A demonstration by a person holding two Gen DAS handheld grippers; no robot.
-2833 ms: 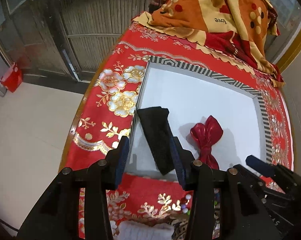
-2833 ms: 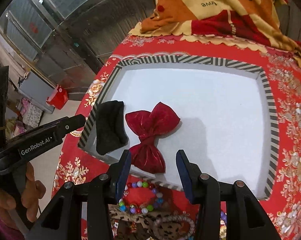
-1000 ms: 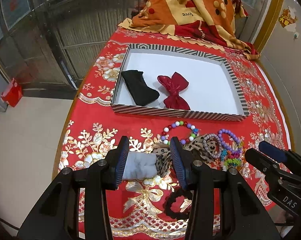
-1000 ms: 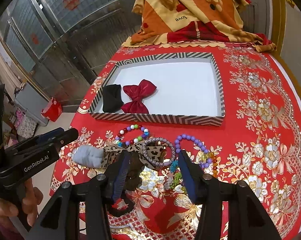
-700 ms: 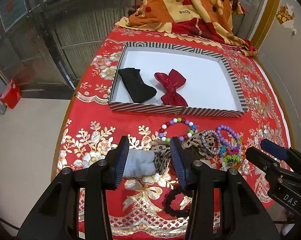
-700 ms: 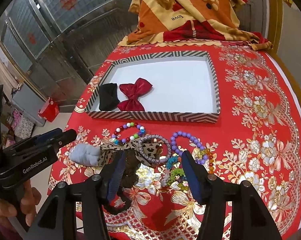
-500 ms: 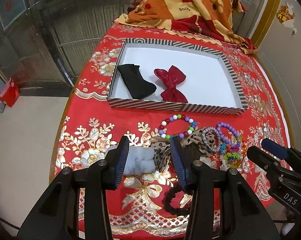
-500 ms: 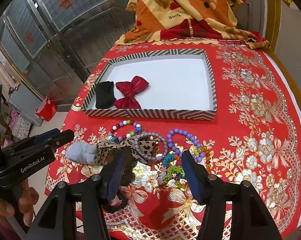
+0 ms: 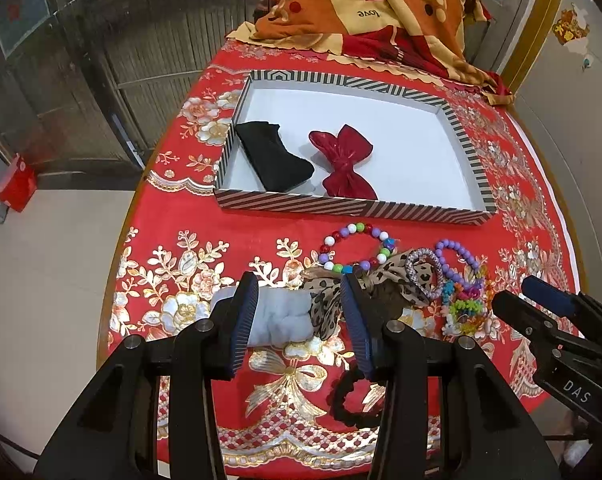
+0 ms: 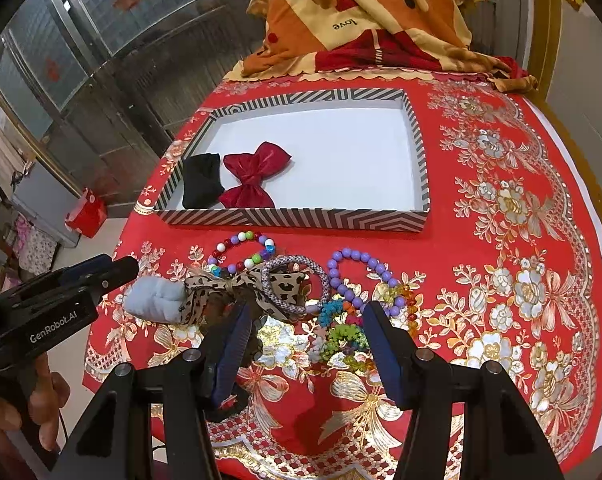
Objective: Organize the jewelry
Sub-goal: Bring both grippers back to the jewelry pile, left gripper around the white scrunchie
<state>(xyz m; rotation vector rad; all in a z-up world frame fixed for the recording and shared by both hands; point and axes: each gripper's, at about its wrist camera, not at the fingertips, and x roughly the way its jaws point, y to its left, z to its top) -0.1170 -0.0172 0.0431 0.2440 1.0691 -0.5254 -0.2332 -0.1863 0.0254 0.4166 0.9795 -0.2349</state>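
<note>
A striped tray [image 9: 353, 209] [image 10: 293, 218] on the red tablecloth holds a black hair piece [image 9: 273, 158] [image 10: 201, 186] and a red bow [image 9: 345, 162] [image 10: 255, 180]. In front of it lie a grey-white scrunchie [image 9: 283, 318] [image 10: 155, 300], a leopard bow [image 9: 381, 280] [image 10: 237, 284], a multicoloured bead bracelet [image 9: 355, 248] [image 10: 241, 252], a purple bead bracelet [image 10: 357, 276] and a black scrunchie [image 9: 355, 398]. My left gripper [image 9: 299, 320] is open, its fingers either side of the grey-white scrunchie. My right gripper [image 10: 305, 340] is open and empty above the small colourful ornaments [image 10: 337, 328].
A folded orange and red blanket [image 9: 381, 12] [image 10: 365, 20] lies at the table's far end. The table's left edge drops to the floor, where a red bag [image 9: 15, 186] stands by metal doors. The near table edge lies just under both grippers.
Both grippers have pulled back from the tray to the near pile of jewelry. The left one has settled lower over the grey-white scrunchie. The black piece and red bow stay in the tray.
</note>
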